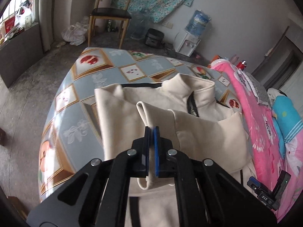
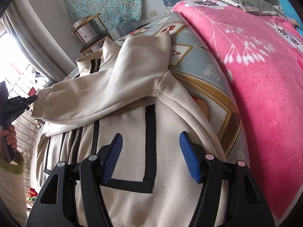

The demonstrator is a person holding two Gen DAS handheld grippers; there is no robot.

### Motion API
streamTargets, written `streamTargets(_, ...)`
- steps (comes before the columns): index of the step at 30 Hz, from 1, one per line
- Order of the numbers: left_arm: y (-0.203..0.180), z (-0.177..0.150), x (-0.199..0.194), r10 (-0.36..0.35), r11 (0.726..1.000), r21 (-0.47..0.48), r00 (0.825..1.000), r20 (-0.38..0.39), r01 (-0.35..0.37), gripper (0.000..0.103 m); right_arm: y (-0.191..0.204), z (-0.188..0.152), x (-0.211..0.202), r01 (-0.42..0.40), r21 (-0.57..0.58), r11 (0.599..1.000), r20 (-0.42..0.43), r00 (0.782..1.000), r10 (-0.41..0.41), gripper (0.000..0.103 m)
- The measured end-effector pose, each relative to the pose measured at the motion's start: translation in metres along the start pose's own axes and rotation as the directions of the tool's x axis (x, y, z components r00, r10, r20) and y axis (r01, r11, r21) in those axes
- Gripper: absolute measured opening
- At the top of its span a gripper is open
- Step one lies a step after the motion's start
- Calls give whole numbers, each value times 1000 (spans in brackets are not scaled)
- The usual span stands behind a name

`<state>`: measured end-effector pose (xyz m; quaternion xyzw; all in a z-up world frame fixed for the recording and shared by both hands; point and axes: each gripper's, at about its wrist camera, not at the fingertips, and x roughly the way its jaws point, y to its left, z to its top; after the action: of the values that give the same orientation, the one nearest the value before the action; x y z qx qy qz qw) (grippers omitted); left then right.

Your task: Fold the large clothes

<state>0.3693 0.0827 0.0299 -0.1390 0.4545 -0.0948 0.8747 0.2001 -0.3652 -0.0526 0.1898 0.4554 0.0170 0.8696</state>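
A cream zip-up jacket (image 1: 132,109) with black trim lies on the patterned tablecloth (image 1: 79,98). My left gripper (image 1: 151,130) is shut on the cuff of a sleeve (image 1: 145,113) and holds it above the jacket's body. In the right wrist view that sleeve (image 2: 106,94) stretches left across the jacket (image 2: 170,198) to the left gripper (image 2: 35,98) at the frame's left edge. My right gripper (image 2: 150,138) is open and empty, just over the jacket's front by a black-edged pocket (image 2: 149,151). The right gripper also shows in the left wrist view (image 1: 265,193) at the lower right.
A pink floral blanket (image 2: 255,75) lies along the table's right side, with a blue cushion (image 1: 286,117) and a grey pillow (image 2: 244,3) on it. A wooden chair (image 1: 109,13), a water dispenser (image 1: 189,41) and plastic bags (image 1: 74,33) stand on the floor beyond the table.
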Motion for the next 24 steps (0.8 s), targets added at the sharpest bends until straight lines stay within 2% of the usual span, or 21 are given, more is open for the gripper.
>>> streamTargets(3, 21, -12, 25, 74, 997, -20, 994, -82, -76, 4, 3, 3, -4, 5, 1, 1000, -18, 1000, -5, 61)
streamTargets(5, 36, -23, 41, 92, 995, -35, 987, -130, -98, 4, 4, 14, -15, -41, 20, 999, -14, 999, 42, 61)
streamTargets(7, 45, -32, 50, 92, 993, -55, 985, -146, -101, 4, 6, 34, -27, -77, 31, 997, 9, 997, 76, 61)
streamTargets(10, 47, -36, 50, 90, 993, -61, 987, -134, -99, 4, 11, 77, -34, -74, 32, 997, 27, 997, 73, 61)
streamTargets(13, 44, -37, 49, 108, 993, -44, 987, -122, -114, 4, 8, 121, -4, -62, 48, 997, -16, 998, 62, 61)
streamTargets(17, 42, -40, 50, 127, 991, -23, 986, -112, -130, 4, -9, 160, 58, 55, 78, 995, -94, 994, -48, 61)
streamTargets(19, 41, -40, 51, 132, 991, -11, 985, -109, -134, 4, -15, 167, 78, 95, 99, 991, -120, 989, -83, 50)
streamTargets(20, 40, -40, 51, 135, 991, -5, 985, -107, -136, 4, -17, 170, 87, 88, 111, 990, -135, 988, -73, 48)
streamTargets(21, 40, -40, 51, 138, 990, 3, 985, -105, -139, 4, -18, 171, 92, 78, 114, 990, -136, 989, -62, 41)
streamTargets(23, 39, -41, 51, 142, 990, 21, 985, -95, -140, 4, -15, 172, 97, 54, 109, 993, -144, 989, -38, 22)
streamTargets(24, 39, -42, 50, 141, 990, 24, 986, -92, -140, 4, -13, 172, 96, 51, 100, 994, -135, 990, -38, 5)
